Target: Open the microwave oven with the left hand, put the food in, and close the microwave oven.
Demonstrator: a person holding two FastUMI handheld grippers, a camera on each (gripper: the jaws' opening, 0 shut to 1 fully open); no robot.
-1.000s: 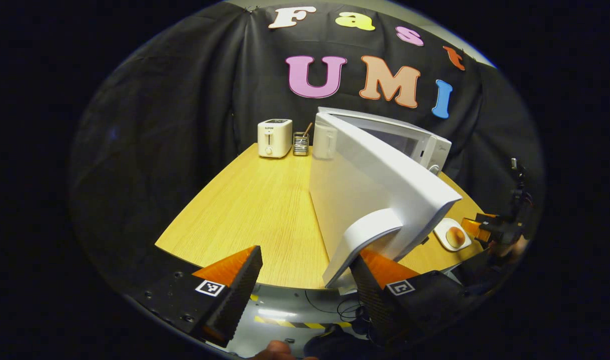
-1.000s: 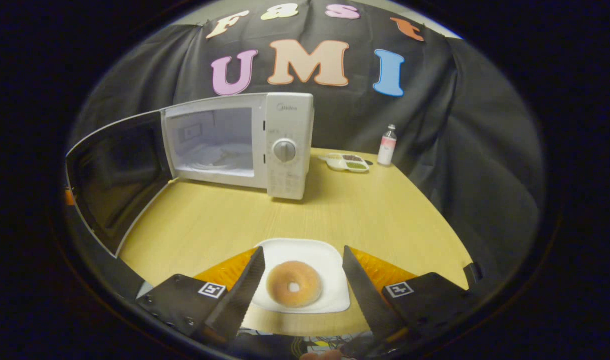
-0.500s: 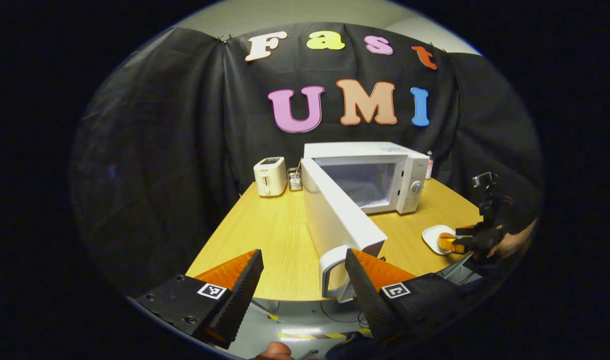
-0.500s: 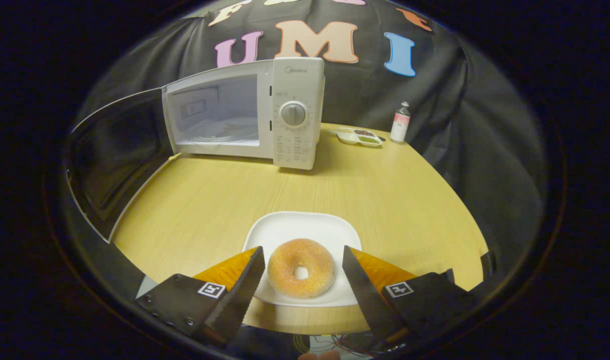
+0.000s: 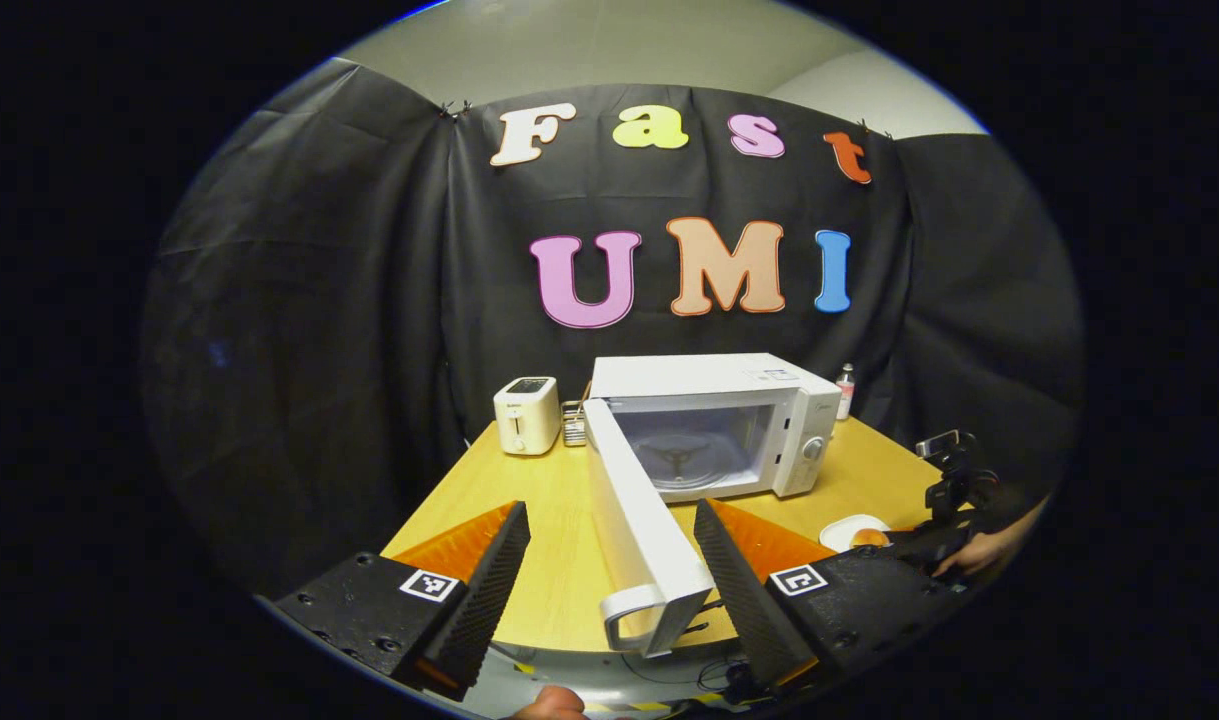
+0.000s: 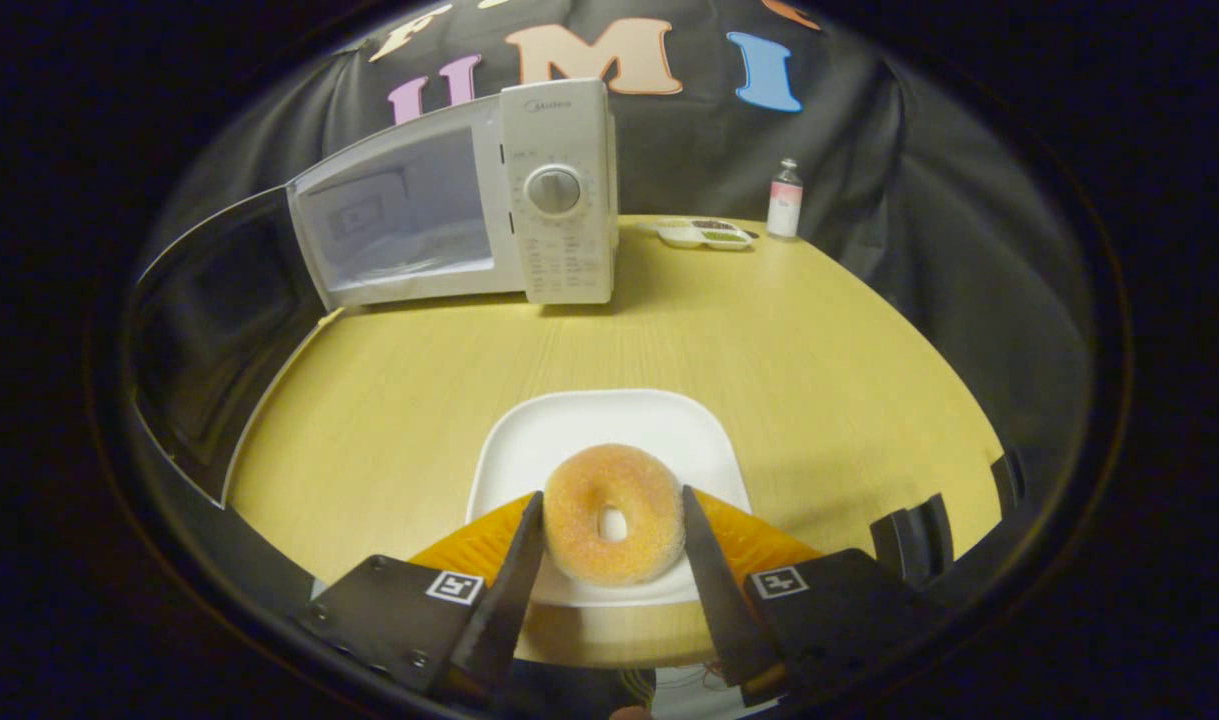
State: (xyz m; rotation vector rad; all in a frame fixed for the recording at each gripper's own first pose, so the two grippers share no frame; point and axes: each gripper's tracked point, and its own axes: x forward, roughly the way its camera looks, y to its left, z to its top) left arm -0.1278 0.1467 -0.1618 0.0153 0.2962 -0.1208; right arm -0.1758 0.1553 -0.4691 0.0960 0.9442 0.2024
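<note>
The white microwave (image 5: 714, 420) stands at the back of the wooden table (image 5: 559, 500), its door (image 5: 634, 520) swung wide open toward me. The door handle (image 5: 629, 615) sits low between the fingers of my left gripper (image 5: 610, 507), which is open and drawn back from the table edge, touching nothing. In the right gripper view a sugared doughnut (image 6: 614, 515) lies on a white plate (image 6: 609, 425) near the front edge. My right gripper (image 6: 612, 495) has both fingers against the doughnut's sides. The open oven (image 6: 449, 205) is at the back left.
A toaster (image 5: 526, 415) and a small rack (image 5: 573, 425) stand left of the microwave. A small bottle (image 6: 785, 186) and a divided dish (image 6: 704, 233) sit at the back right. The open door (image 6: 219, 330) juts out on the left.
My left gripper let go of the door handle and pulled back and up from the table. My right gripper moved forward around the doughnut and its fingers narrowed onto it.
</note>
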